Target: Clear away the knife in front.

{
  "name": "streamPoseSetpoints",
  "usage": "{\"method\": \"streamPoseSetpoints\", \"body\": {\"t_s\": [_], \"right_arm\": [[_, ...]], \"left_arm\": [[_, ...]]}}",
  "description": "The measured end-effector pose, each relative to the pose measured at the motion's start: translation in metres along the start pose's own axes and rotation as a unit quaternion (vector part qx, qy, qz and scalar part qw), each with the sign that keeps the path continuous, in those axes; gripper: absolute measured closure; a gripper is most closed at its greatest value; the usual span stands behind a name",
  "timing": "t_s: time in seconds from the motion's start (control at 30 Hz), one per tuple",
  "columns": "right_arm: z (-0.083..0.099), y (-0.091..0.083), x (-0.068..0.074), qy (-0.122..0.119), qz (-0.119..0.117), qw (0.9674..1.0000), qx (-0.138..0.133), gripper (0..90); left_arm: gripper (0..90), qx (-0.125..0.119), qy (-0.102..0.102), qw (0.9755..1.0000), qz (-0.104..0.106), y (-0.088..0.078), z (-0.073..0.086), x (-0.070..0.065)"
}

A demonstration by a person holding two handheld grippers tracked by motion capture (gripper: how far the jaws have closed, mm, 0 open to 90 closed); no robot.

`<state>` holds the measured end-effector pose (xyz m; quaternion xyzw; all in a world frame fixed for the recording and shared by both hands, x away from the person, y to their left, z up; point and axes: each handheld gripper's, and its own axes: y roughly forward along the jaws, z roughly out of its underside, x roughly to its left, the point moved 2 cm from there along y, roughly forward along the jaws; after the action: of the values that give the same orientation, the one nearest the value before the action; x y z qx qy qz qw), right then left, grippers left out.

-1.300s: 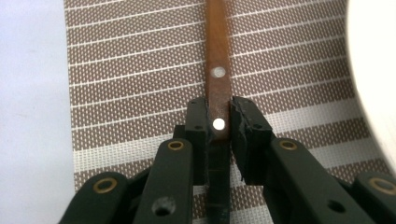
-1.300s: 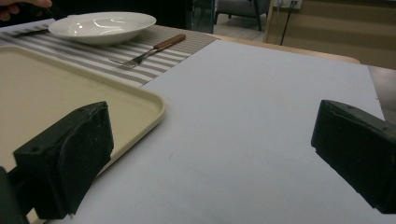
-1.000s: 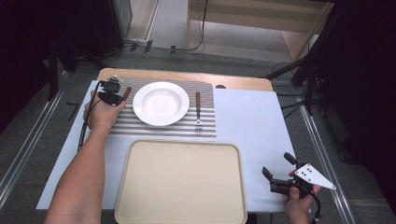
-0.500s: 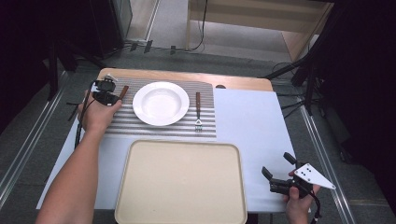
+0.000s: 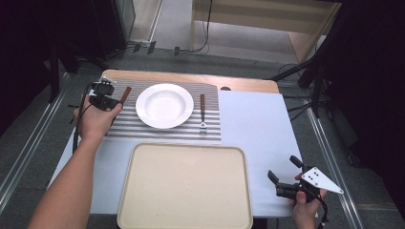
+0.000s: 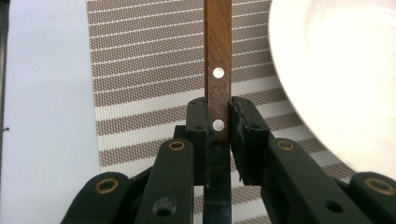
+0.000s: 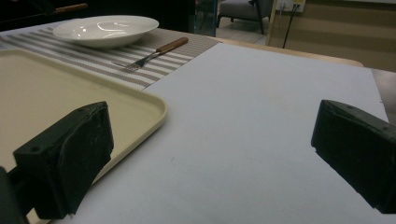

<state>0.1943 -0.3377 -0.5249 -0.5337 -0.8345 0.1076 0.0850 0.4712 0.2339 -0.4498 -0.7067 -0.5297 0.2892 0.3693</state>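
A wooden-handled knife (image 6: 218, 56) with two rivets lies on the striped placemat (image 6: 140, 70), left of the white plate (image 6: 336, 70). My left gripper (image 6: 218, 121) is shut on its handle, one jaw on each side. From the high view the left gripper (image 5: 111, 100) sits at the mat's left edge, and the knife handle (image 5: 125, 93) points away from it beside the plate (image 5: 164, 105). A fork (image 5: 202, 113) lies right of the plate. My right gripper (image 5: 283, 168) is open over the table's near right corner, holding nothing; its pads (image 7: 70, 154) are far apart.
A large beige tray (image 5: 186, 191) lies bare in front of the placemat (image 5: 210, 131), its corner (image 7: 149, 107) just left of the right gripper. The white table surface (image 5: 258, 124) stretches to the right. Cables and dark stands surround the table on the floor.
The left hand and its gripper have shifted a little to the left along the mat's edge. The right gripper has stayed put.
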Motion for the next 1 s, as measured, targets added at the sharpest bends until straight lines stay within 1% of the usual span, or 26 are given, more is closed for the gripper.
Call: {"method": "streamPoseSetpoints", "body": {"t_s": [0.1, 0.33, 0.4, 0.43, 0.47, 0.53, 0.57, 0.63, 0.67, 0.8, 0.83, 0.9, 1.0], "right_arm": [[0.000, 0.000, 0.000, 0.000, -0.003, 1.0000, -0.003, 0.0], [0.000, 0.000, 0.000, 0.001, 0.006, 1.0000, -0.008, 0.0], [0.000, 0.000, 0.000, 0.002, 0.007, 0.9999, -0.008, 0.0], [0.000, 0.000, 0.000, 0.002, 0.008, 0.9999, -0.007, 0.0], [0.001, 0.000, 0.001, 0.002, 0.008, 0.9999, -0.007, 0.0], [0.001, 0.000, 0.001, 0.003, 0.008, 0.9999, -0.007, 0.0], [0.001, 0.000, 0.001, 0.003, 0.008, 0.9999, -0.007, 0.0], [0.001, 0.000, 0.001, 0.002, 0.008, 0.9999, -0.007, 0.0], [0.001, 0.000, 0.001, 0.001, 0.009, 0.9999, -0.006, 0.0], [0.001, 0.000, 0.001, 0.000, 0.009, 0.9999, -0.005, 0.0], [0.001, 0.000, 0.001, 0.000, 0.009, 0.9999, -0.005, 0.0], [0.001, 0.000, 0.001, 0.001, 0.009, 0.9999, -0.005, 0.0], [0.001, 0.000, 0.001, 0.001, 0.008, 1.0000, -0.005, 0.0]], "left_arm": [[77.5, -0.002, 0.003, 1.0000, 0.002, -0.004, 0.003, -0.003], [77.5, -0.007, 0.008, 0.9998, 0.015, -0.013, 0.011, -0.007], [77.5, -0.010, 0.014, 0.9997, 0.018, -0.016, 0.014, -0.009], [77.5, -0.013, 0.018, 0.9994, 0.026, -0.018, 0.016, -0.011], [77.5, -0.014, 0.022, 0.9993, 0.028, -0.020, 0.018, -0.013], [77.5, -0.018, 0.026, 0.9991, 0.028, -0.023, 0.022, -0.017], [77.5, -0.019, 0.027, 0.9989, 0.032, -0.025, 0.024, -0.018], [77.5, -0.021, 0.030, 0.9989, 0.029, -0.027, 0.026, -0.019], [77.5, -0.020, 0.046, 0.9986, 0.017, -0.030, 0.031, -0.021], [77.5, -0.023, 0.047, 0.9982, 0.028, -0.036, 0.039, -0.025], [77.5, -0.023, 0.047, 0.9982, 0.028, -0.036, 0.039, -0.025], [77.5, -0.026, 0.051, 0.9977, 0.035, -0.041, 0.045, -0.029], [77.5, -0.027, 0.057, 0.9974, 0.036, -0.046, 0.050, -0.033]]}}
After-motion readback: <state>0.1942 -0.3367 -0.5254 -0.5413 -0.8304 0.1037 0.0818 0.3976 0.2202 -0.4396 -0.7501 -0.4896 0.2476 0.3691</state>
